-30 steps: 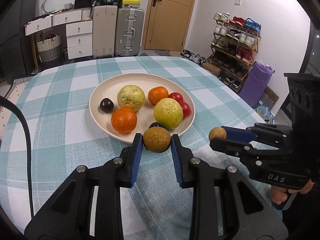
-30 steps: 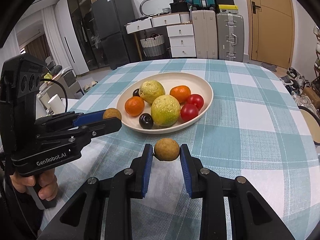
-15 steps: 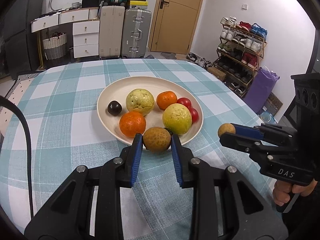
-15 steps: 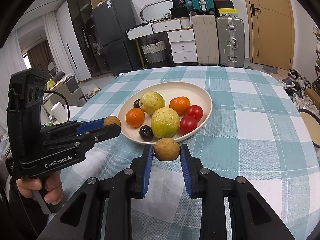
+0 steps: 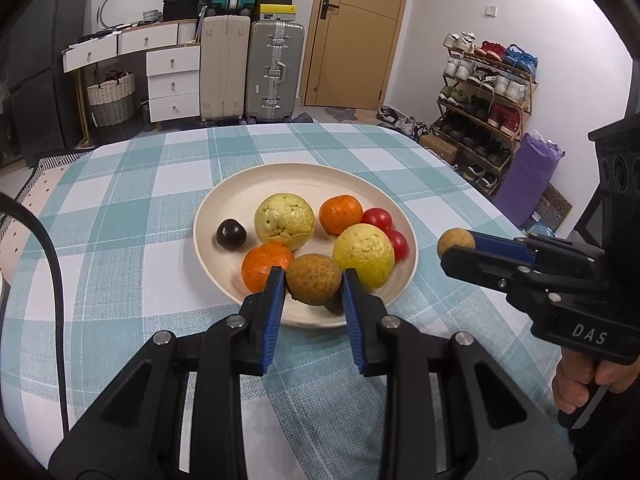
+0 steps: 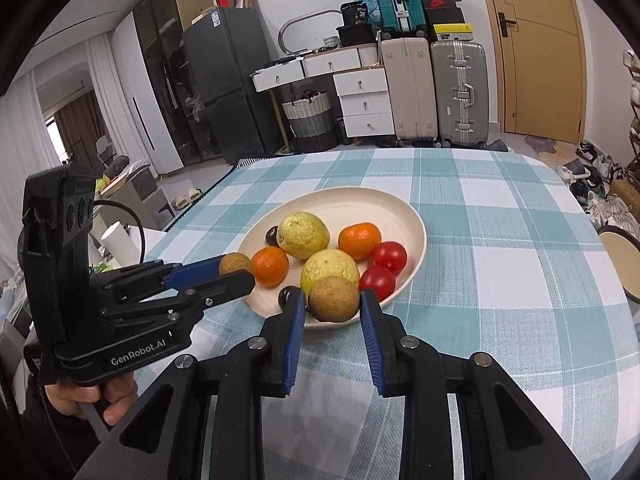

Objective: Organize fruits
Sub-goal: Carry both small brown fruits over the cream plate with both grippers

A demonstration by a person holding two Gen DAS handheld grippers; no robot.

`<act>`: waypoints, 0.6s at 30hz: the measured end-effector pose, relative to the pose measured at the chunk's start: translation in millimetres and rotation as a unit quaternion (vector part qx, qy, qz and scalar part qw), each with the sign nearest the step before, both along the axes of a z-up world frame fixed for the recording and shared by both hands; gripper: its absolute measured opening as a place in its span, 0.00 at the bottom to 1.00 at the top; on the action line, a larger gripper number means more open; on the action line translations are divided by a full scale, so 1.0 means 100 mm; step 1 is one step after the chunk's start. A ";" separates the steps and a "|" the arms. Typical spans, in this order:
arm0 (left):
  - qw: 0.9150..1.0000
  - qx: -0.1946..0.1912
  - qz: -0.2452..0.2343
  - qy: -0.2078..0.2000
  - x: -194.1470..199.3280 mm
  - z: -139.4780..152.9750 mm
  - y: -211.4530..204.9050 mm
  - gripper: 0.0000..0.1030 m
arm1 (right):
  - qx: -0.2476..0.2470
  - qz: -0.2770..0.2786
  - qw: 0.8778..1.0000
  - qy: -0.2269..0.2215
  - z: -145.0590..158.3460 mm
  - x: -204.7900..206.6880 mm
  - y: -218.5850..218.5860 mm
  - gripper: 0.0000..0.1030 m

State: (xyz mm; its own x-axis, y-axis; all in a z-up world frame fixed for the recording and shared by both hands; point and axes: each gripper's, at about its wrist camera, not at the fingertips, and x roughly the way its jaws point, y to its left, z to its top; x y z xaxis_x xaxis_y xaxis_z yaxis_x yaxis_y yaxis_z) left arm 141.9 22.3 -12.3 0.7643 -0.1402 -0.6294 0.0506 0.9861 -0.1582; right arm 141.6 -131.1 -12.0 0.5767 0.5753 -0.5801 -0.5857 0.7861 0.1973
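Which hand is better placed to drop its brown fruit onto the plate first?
Left. Its brown fruit already hangs over the plate rim, while the right gripper holds its fruit beside the plate.

Dark fruit (image 5: 335,305) mostly hidden behind held brown fruit (image 5: 314,279); plum (image 6: 272,236) half behind guava (image 6: 303,235); near plate (image 6: 400,216) rim masked by jaws; hand (image 5: 588,380) cut by frame edge; shoes (image 5: 486,80) too small to tell

My left claw (image 5: 314,284) is matt black plastic with ribbed blue pads, closed on a rough, dull brown fruit (image 5: 314,285). The counter's checked cloth (image 5: 120,208) looks coarsely woven. The cream plate (image 5: 256,184) is smooth and matt; the red tomatoes (image 6: 389,257) shine glossy.
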 end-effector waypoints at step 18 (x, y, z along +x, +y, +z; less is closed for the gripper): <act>1.000 -0.013 0.005 -0.003 0.29 -0.08 0.03 0.25 | 0.021 0.006 1.000 0.007 0.01 0.43 0.32 0.28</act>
